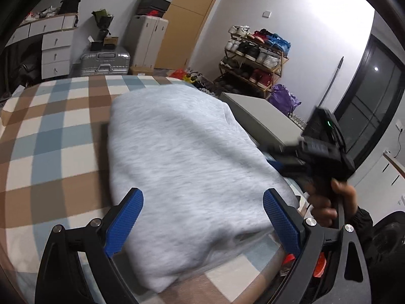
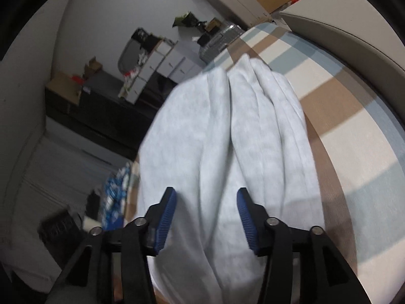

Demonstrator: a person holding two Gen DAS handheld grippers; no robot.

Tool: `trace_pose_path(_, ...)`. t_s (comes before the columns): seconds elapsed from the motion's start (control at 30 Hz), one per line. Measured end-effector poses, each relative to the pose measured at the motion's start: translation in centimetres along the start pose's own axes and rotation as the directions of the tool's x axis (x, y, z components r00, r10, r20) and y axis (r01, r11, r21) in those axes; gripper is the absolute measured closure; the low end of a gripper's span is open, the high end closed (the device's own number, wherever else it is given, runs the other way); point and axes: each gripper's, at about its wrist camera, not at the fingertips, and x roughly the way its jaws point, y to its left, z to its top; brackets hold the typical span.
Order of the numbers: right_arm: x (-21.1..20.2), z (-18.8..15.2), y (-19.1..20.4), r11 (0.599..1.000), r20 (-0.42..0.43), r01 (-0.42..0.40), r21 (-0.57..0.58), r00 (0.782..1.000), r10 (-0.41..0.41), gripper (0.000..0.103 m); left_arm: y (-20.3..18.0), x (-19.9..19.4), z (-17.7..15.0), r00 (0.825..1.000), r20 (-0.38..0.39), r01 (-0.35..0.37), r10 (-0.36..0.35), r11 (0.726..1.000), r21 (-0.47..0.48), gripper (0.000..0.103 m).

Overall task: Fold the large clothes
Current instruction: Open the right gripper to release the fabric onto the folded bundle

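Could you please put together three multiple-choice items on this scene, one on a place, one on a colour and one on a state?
1. Where does the grey garment lie?
A. on the checked bedcover
B. on the shoe rack
C. on the silver suitcase

2. What colour are the pads on the left gripper?
A. red
B. blue
C. green

3. How do the jaws of the right gripper stand?
A. clamped on a shoe
C. apart, with no cloth pinched between them
B. clamped tight on a hanger

Answers:
1 A: the checked bedcover shows all round the folded cloth.
2 B: both pads are blue with a dotted texture.
3 C: a clear gap shows between the fingers, the garment lying beyond it.
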Motion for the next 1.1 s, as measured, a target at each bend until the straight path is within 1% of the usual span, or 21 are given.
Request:
trace_pose_path(0.07, 1.0, 0.6, -0.3, 1.000, -0.010, 0.024, 0.016, 1.000, -0.023, 0.049, -0.2, 1.6, -0.3, 0.999, -0.041, -0.035, 0.036, 0.999, 0.010, 0.010)
trace_pose_path(0.1, 1.6, 0.8, -0.5, 0.999, -0.028, 0.042, 0.020, 0.999, -0.042, 0.049, -0.6, 2.0, -0.5, 0.997, -0.026, -0.068, 0.069, 0.997, 0.046, 0.010)
trace_pose_path(0.17, 2.7, 1.1, -0.5, 0.999, -0.048, 0.039, 0.033, 0.998, -0.037, 0.048, -1.4, 2.6, -0.7, 0.992, -0.028, -0.116, 0.120, 0.987, 0.111, 0.010)
trace_pose_path(0.23, 3.1, 1.5, -0.1, 0.999, -0.063, 0.047, 0.023, 0.997, -0.045, 0.050, -1.7, 3.1, -0.8, 0.988, -0.026, -0.149, 0.154, 0.978, 0.146, 0.009)
trace_pose_path(0.27, 3.1, 1.6, 0.2, 0.999, -0.064, 0.041, 0.013, 0.997, -0.040, 0.055, -1.8, 3.3, -0.8, 0.986, -0.027, -0.158, 0.164, 0.975, 0.153, 0.010)
trace_pose_path(0.3, 3.2, 1.8, 0.8, 1.000, -0.066, 0.017, -0.008, 0.998, -0.017, 0.079, -1.8, 3.4, -0.7, 0.986, -0.026, -0.161, 0.167, 0.975, 0.156, 0.009)
trace_pose_path(0.33, 3.1, 1.9, 1.3, 1.000, -0.056, 0.010, -0.029, 0.998, -0.012, 0.091, -1.7, 3.4, -0.7, 0.985, -0.026, -0.162, 0.168, 0.974, 0.155, 0.009)
trace_pose_path(0.37, 2.7, 1.9, 2.1, 0.998, -0.028, 0.004, -0.070, 1.000, -0.006, 0.093, -1.6, 3.5, -0.6, 0.985, -0.028, -0.165, 0.171, 0.974, 0.155, 0.009)
trace_pose_path(0.43, 1.1, 1.8, 4.0, 0.986, 0.036, -0.046, -0.157, 0.998, 0.053, 0.096, -1.4, 3.6, -0.6, 0.985, -0.030, -0.161, 0.168, 0.974, 0.157, 0.009)
trace_pose_path(0.5, 0.4, 1.9, 4.6, 0.983, 0.073, -0.035, -0.182, 0.996, 0.049, 0.097, -1.1, 3.4, -0.7, 0.988, -0.025, -0.147, 0.153, 0.976, 0.157, 0.009)
trace_pose_path(0.57, 1.4, 1.9, 4.1, 0.978, 0.068, 0.075, -0.197, 0.996, -0.063, 0.097, -1.1, 3.4, -0.7, 0.988, -0.026, -0.143, 0.149, 0.977, 0.161, 0.010)
trace_pose_path(0.63, 3.7, 1.7, 2.9, 0.953, 0.040, 0.215, -0.215, 0.977, -0.212, 0.097, -1.6, 3.7, -0.9, 0.988, -0.026, -0.143, 0.151, 0.972, 0.187, 0.010)
trace_pose_path(0.67, 4.3, 1.5, 2.3, 0.956, 0.022, 0.220, -0.193, 0.975, -0.220, 0.096, -1.9, 3.8, -1.1, 0.986, -0.025, -0.154, 0.163, 0.965, 0.210, 0.010)
trace_pose_path(0.7, 4.4, 1.4, 2.0, 0.963, 0.012, 0.212, -0.164, 0.977, -0.213, 0.093, -2.1, 3.9, -1.2, 0.982, -0.024, -0.175, 0.185, 0.958, 0.228, 0.010)
trace_pose_path(0.77, 3.5, 1.5, 2.1, 0.970, 0.027, 0.204, -0.135, 0.979, -0.202, 0.082, -2.3, 3.6, -1.4, 0.980, -0.019, -0.190, 0.200, 0.953, 0.238, 0.010)
trace_pose_path(0.8, 2.9, 1.5, 1.9, 0.974, 0.031, 0.197, -0.108, 0.980, -0.195, 0.076, -2.2, 3.3, -1.4, 0.980, -0.018, -0.188, 0.197, 0.955, 0.230, 0.010)
trace_pose_path(0.87, 1.6, 1.0, 1.7, 0.983, 0.027, 0.168, -0.077, 0.986, -0.166, 0.071, -1.8, 2.4, -1.4, 0.983, -0.021, -0.175, 0.183, 0.965, 0.197, 0.010)
trace_pose_path(0.9, 0.8, 0.4, 1.4, 0.986, 0.026, 0.150, -0.070, 0.989, -0.148, 0.069, -1.6, 1.7, -1.4, 0.986, -0.021, -0.161, 0.167, 0.971, 0.176, 0.009)
trace_pose_path(0.93, -0.1, -0.6, 1.1, 0.991, 0.022, 0.115, -0.063, 0.993, -0.114, 0.063, -1.4, 1.3, -1.5, 0.988, -0.023, -0.145, 0.150, 0.977, 0.156, 0.009)
trace_pose_path(1.0, -1.8, -2.6, 0.3, 0.998, 0.015, 0.048, -0.045, 0.999, -0.047, 0.055, -0.4, 0.1, -1.8, 0.996, -0.035, -0.080, 0.083, 0.994, 0.081, 0.010)
trace_pose_path(1.1, -3.8, -5.7, -0.4, 1.000, 0.008, -0.020, -0.021, 1.000, 0.020, 0.053, 0.1, -1.0, -2.4, 0.999, -0.052, -0.004, 0.004, 1.000, 0.003, 0.010)
